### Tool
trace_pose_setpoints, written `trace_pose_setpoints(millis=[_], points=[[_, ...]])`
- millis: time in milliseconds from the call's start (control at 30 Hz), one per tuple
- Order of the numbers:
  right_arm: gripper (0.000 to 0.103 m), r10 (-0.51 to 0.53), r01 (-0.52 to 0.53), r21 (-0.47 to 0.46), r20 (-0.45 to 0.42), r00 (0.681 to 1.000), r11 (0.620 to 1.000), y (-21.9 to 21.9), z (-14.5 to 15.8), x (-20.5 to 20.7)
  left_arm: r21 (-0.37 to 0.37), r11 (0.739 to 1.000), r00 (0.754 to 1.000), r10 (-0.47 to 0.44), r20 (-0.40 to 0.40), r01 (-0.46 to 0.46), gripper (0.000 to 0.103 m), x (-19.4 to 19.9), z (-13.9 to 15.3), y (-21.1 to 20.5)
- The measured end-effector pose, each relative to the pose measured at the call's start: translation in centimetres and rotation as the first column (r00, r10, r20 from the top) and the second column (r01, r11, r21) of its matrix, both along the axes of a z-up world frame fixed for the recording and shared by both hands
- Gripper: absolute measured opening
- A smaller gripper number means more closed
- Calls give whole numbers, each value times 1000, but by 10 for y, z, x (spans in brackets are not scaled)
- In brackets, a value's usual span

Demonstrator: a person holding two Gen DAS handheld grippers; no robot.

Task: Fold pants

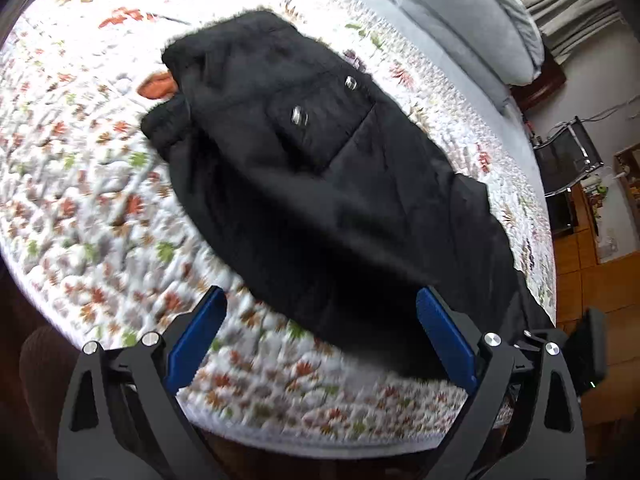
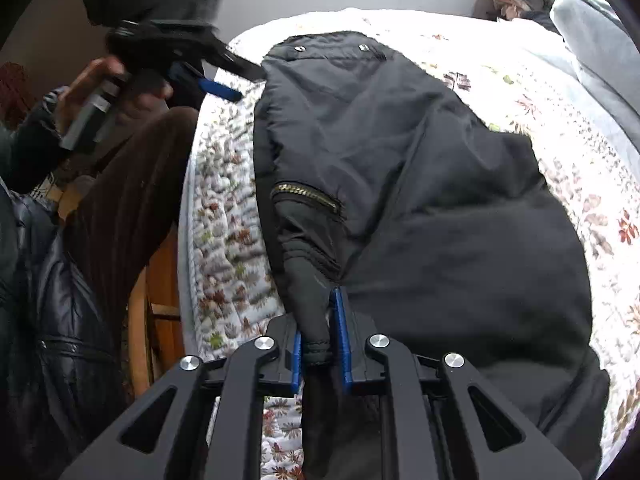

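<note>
No text, label, brand or number can be read in either view. The black pants (image 1: pixel 320 184) carry two metal snaps (image 1: pixel 351 83) in the upper middle of the left wrist view; these may be embossed, but blur leaves nothing legible.

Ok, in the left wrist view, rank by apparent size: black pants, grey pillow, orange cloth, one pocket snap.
1. Pants, by far the largest.
2. Pillow, though it lies farther away and is cut off by the frame, so its true size is unsure.
3. Orange cloth, partly hidden under the pants.
4. Snap, smallest.
</note>
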State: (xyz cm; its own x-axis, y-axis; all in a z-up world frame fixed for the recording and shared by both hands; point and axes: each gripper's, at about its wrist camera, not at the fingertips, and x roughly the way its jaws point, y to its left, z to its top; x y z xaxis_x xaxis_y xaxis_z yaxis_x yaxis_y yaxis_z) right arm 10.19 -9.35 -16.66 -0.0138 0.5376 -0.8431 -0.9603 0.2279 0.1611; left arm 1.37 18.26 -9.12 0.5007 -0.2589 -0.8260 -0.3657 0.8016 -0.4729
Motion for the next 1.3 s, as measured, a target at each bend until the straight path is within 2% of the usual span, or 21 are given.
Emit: trace_pose_setpoints(millis=[100, 167, 267, 367, 400, 433, 467, 533, 600, 633, 667, 700, 767, 833, 867, 900, 1000, 1067, 1167, 1267, 1300], points=[[15, -11, 11, -4, -19, 1000, 1000, 0, -6, 1, 17, 1000, 997, -10, 82, 9, 96, -8, 19, 1], [16, -24, 24, 2, -39, 999, 1000, 0, -11, 3, 55, 998, 991, -38, 132, 31, 96, 1, 29, 0], [21, -53, 56, 29, -78, 996, 998, -6, -13, 7, 145, 988, 988, -79, 133, 60, 96, 35, 24, -8], [42, -112, 118, 52, -105, 988, 992, -16, -9, 2, 176, 981, 991, -93, 96, 75, 96, 65, 5, -11], [56, -142, 149, 55, -110, 984, 987, -22, -5, -1, 172, 982, 993, -92, 80, 77, 96, 71, -2, -10], [62, -167, 175, 64, -110, 980, 983, -29, -2, -3, 176, 981, 994, -92, 62, 79, 96, 74, -9, -9], [61, -202, 212, 81, -112, 973, 974, -40, 2, -5, 185, 979, 994, -95, 53, 84, 96, 76, -14, -11], [60, -329, 347, 148, -136, 935, 926, -82, 14, -9, 228, 968, 992, -117, 52, 102, 97, 73, -16, -14], [60, -511, 548, 222, -202, 835, 807, -146, 23, -11, 265, 958, 990, -129, 49, 112, 97, 70, -16, -19], [60, -595, 638, 239, -232, 769, 732, -177, 24, -13, 278, 954, 990, -131, 47, 113, 97, 66, -16, -20], [60, -680, 727, 246, -258, 686, 641, -211, 25, -16, 286, 952, 991, -129, 42, 112, 97, 64, -17, -21], [61, -769, 820, 242, -287, 571, 518, -254, 23, -23, 292, 950, 991, -128, 40, 110, 97, 61, -16, -22], [61, -877, 938, 219, -348, 332, 268, -335, 19, -44, 302, 947, 992, -125, 36, 108, 97, 60, -16, -24], [61, -913, 976, 194, -371, 170, 103, -389, 15, -63, 304, 948, 993, -114, 37, 97, 97, 59, -17, -24], [62, -924, 985, 170, -377, 63, -2, -421, 12, -77, 310, 946, 993, -109, 34, 93, 97, 58, -17, -24], [62, -923, 986, 161, -384, 14, -52, -437, 9, -85, 315, 945, 994, -108, 33, 92, 97, 59, -17, -25], [61, -890, 972, 143, -445, -105, -186, -484, 0, -108, 334, 938, 994, -103, 25, 89, 97, 58, -17, -29], [61, -880, 967, 130, -453, -140, -220, -497, -5, -111, 341, 936, 995, -102, 20, 89, 97, 58, -18, -30], [58, -851, 966, 107, -502, -151, -235, -517, -21, -104, 335, 939, 995, -95, 23, 82, 97, 56, -17, -29], [45, -832, 965, 95, -533, -157, -243, -520, -34, -92, 319, 945, 996, -84, 30, 70, 97, 53, -16, -27], [32, -827, 964, 95, -540, -159, -248, -523, -37, -87, 315, 947, 996, -81, 32, 67, 97, 53, -16, -27]])
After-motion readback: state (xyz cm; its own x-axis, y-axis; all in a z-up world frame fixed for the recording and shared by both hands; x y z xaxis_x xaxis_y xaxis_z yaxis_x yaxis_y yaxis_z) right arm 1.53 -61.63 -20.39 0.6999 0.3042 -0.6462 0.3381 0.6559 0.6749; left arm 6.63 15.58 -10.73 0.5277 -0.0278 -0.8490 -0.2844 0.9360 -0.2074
